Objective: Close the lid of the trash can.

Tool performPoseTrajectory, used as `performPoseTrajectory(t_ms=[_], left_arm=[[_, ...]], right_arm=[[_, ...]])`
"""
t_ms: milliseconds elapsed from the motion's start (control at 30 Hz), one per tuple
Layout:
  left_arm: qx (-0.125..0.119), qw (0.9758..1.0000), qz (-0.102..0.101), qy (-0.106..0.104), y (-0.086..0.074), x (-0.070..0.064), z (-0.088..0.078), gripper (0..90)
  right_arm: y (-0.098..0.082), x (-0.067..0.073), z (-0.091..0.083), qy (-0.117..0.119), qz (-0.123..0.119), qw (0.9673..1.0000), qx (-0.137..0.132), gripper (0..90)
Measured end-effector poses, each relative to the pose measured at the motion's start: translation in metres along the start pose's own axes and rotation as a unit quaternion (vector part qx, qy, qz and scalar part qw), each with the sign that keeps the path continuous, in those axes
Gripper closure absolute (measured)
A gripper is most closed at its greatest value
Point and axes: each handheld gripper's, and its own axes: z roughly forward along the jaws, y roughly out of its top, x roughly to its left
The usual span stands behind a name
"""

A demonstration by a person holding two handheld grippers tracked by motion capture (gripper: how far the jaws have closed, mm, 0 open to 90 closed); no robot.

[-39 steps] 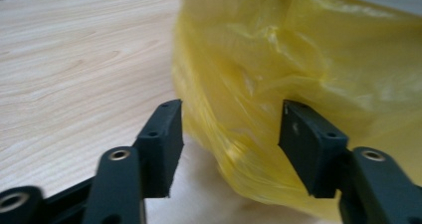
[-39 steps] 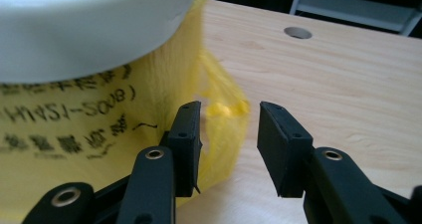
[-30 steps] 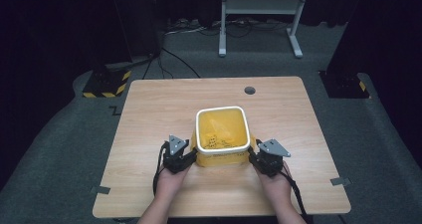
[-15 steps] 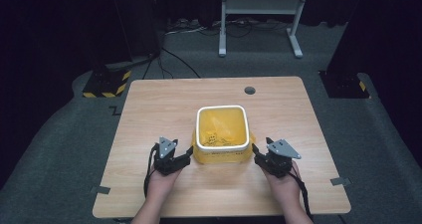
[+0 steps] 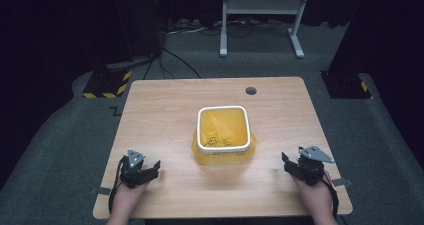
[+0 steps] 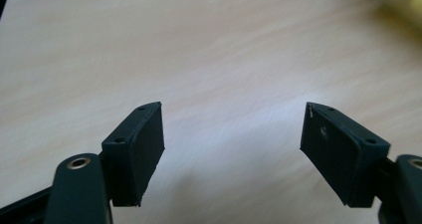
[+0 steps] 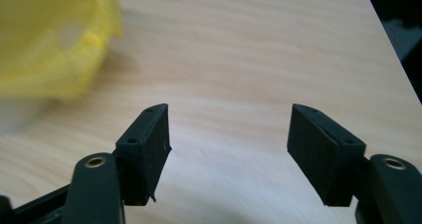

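Yellow bin [image 5: 223,135] sits mid-surface [image 5: 165,110], btwn both grippers, well apart from each. Left gripper [image 5: 156,166] & right gripper [image 5: 285,161]: jaws released, just been opening, nothing btwn them.

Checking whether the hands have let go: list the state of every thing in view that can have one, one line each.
Yellow plastic bag lining the white square bin: upright, mouth open, free of both grippers.
Left gripper: open, nothing between the jaws, which have just been opening; apart from the bin.
Right gripper: open, nothing between the jaws, just been opening; apart from the bin.
Light wooden table: bears the bin.
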Motion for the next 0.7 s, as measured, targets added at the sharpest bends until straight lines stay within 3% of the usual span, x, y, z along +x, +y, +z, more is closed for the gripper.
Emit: performPoseTrajectory(t_ms=[33,100,233,300,367,700], left_arm=[[0.008,0.9999,-0.007,-0.006,-0.004,0.002,-0.002,25.2],[0.031,0.9995,0.005,-0.003,-0.014,0.003,-0.005,24.3],[0.010,0.9999,0.001,-0.005,-0.027,0.002,-0.012,20.8],[0.002,0.9999,0.005,-0.009,-0.032,0.000,-0.013,15.8],[0.001,0.9999,0.005,-0.009,-0.033,-0.001,-0.014,15.7],[0.001,0.9999,0.005,-0.012,-0.033,0.000,-0.015,15.9]], right_arm=[[-0.005,-0.006,-0.001,0.002,0.004,0.9999,0.011,28.9],[-0.014,-0.014,-0.002,0.007,0.008,0.9994,0.034,27.5],[-0.034,-0.024,0.000,0.007,0.008,0.9970,0.077,25.5],[-0.038,-0.028,0.000,0.019,0.025,0.9968,0.073,24.4],[-0.038,-0.027,0.000,0.019,0.015,0.9968,0.076,22.8],[-0.038,-0.022,0.000,0.012,0.022,0.9967,0.077,21.4]])
